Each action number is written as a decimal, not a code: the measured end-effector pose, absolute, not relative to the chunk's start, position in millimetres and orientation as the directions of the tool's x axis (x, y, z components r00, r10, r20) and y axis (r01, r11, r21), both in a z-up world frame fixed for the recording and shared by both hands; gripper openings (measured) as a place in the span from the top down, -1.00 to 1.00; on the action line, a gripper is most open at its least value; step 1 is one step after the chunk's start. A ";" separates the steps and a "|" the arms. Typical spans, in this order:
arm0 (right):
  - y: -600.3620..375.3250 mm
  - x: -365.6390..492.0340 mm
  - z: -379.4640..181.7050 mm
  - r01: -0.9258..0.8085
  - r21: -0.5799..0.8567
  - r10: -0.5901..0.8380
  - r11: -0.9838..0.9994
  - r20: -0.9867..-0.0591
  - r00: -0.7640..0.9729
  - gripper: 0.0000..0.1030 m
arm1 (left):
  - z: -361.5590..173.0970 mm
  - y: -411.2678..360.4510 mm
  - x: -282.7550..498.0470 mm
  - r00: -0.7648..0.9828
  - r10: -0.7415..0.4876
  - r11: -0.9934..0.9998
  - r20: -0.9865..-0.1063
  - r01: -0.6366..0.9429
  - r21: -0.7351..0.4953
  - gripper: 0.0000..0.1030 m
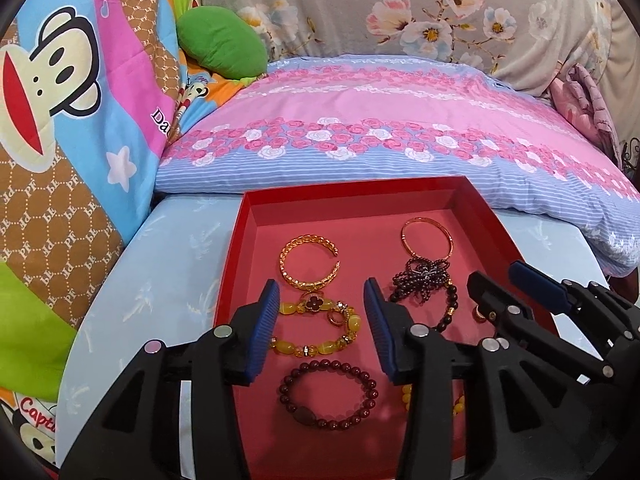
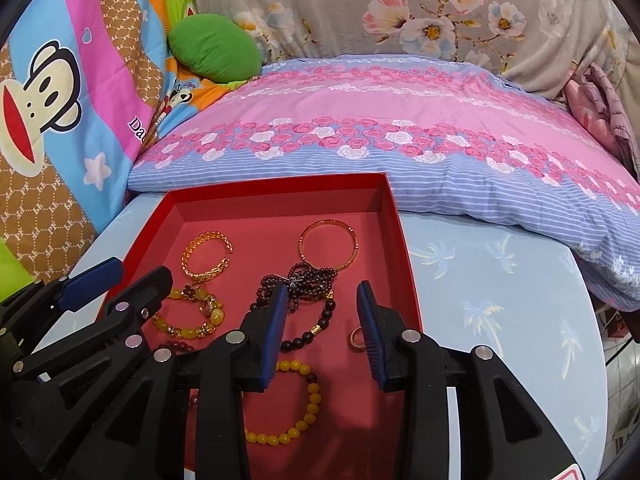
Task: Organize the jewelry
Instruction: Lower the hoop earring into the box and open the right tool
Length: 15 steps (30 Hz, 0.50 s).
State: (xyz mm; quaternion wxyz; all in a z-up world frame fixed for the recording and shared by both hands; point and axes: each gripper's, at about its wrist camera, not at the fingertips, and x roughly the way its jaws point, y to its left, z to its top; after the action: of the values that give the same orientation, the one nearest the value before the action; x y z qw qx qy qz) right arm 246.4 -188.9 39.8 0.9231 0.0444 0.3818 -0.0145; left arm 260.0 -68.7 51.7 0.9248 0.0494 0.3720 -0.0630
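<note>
A red tray (image 1: 248, 216) (image 2: 394, 216) lies on the pale blue surface and holds several pieces of jewelry. In it are a gold cuff (image 1: 310, 260), a thin gold bangle (image 1: 427, 237), a dark bead tangle (image 1: 424, 284), a yellow stone bracelet (image 1: 316, 330), a maroon bead bracelet (image 1: 330, 396), a yellow bead bracelet (image 2: 290, 404) and a gold ring (image 2: 356, 338). My left gripper (image 1: 322, 328) is open and empty above the yellow stone bracelet. My right gripper (image 2: 324, 334) is open and empty above the dark beads and the ring.
A pink and blue floral pillow (image 1: 380, 120) lies just behind the tray. A cartoon monkey quilt (image 1: 60, 120) rises at the left, with a green cushion (image 1: 222, 42) beside it. The pale blue surface (image 2: 500, 300) extends to the right of the tray.
</note>
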 end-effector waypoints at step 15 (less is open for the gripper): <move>-185.6 214.1 61.4 0.104 0.023 -0.059 0.994 -0.694 0.718 -0.08 | 70.1 -50.7 228.9 0.728 -0.045 0.993 -0.684 0.107 0.049 -0.15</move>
State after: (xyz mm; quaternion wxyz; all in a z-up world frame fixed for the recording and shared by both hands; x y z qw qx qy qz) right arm 214.1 -185.6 61.4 0.9263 0.0302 0.3729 -0.0440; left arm 228.9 -50.7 70.1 0.9287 0.0423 0.3662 -0.0410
